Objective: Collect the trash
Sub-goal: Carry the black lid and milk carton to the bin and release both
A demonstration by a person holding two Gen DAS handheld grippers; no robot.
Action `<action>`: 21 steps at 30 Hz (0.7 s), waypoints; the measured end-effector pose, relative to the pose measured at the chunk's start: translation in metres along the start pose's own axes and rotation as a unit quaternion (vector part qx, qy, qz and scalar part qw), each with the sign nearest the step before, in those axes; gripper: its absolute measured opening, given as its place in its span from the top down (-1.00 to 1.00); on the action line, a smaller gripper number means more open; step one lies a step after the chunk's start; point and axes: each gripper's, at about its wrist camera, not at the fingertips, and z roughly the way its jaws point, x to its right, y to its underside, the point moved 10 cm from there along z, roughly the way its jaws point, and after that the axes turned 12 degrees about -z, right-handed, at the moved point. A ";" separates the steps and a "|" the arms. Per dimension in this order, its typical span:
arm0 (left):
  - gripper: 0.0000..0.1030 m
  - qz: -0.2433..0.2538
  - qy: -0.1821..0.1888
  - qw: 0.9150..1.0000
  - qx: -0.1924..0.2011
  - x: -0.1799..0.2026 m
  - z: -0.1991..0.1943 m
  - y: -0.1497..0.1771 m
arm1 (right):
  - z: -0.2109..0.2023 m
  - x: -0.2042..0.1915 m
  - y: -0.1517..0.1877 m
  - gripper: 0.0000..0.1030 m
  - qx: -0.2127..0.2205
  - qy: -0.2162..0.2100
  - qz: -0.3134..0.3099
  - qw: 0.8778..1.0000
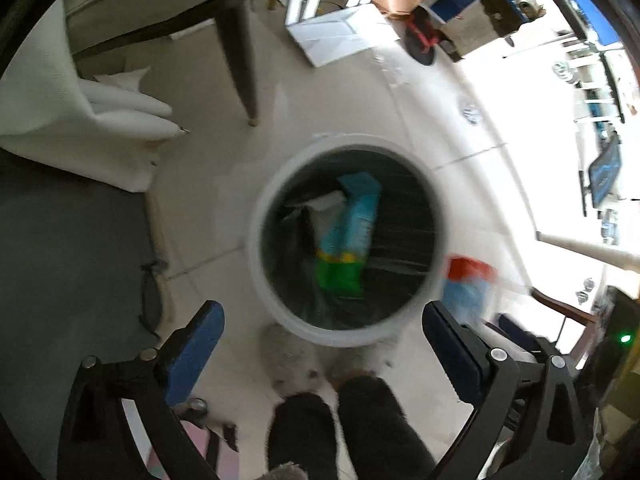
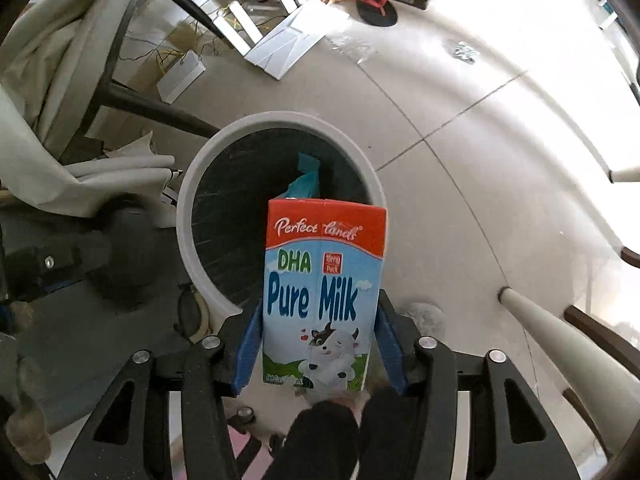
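Holding my right gripper [image 2: 316,344] over the bin's near rim, I see the milk carton [image 2: 324,292] between its spread jaws, seemingly released to drop. My left gripper [image 1: 324,344] hangs empty above the bin [image 1: 256,240], another carton [image 1: 352,232] inside.

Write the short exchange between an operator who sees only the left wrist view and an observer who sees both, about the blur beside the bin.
Operator: What is the blurred red and blue thing right of the bin?
Observer: A milk carton, printed "Pure Milk".
Operator: Where does it sit?
Observer: Between the right fingers, with its red top end towards the bin's opening.
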 end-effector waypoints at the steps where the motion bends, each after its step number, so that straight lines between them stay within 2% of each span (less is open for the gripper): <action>1: -0.97 -0.001 -0.010 1.000 0.007 -0.006 -0.002 0.001 | 0.002 0.000 -0.002 -0.91 0.003 0.003 -0.003 1.000; 6: -0.97 0.015 -0.086 0.994 0.072 -0.026 -0.024 0.002 | -0.005 0.002 -0.001 -0.93 -0.004 0.039 -0.014 0.999; 8: -0.97 0.018 -0.111 0.990 0.085 -0.034 -0.031 0.005 | -0.013 0.004 0.000 -0.93 -0.006 0.055 -0.014 0.998; 13: -0.97 0.014 -0.128 0.987 0.100 -0.040 -0.067 0.020 | -0.049 0.006 0.004 -0.93 -0.006 0.091 -0.018 0.996; 21: -0.97 0.009 -0.129 0.986 0.104 -0.031 -0.132 0.050 | -0.135 -0.009 0.015 -0.93 0.011 0.103 -0.015 0.995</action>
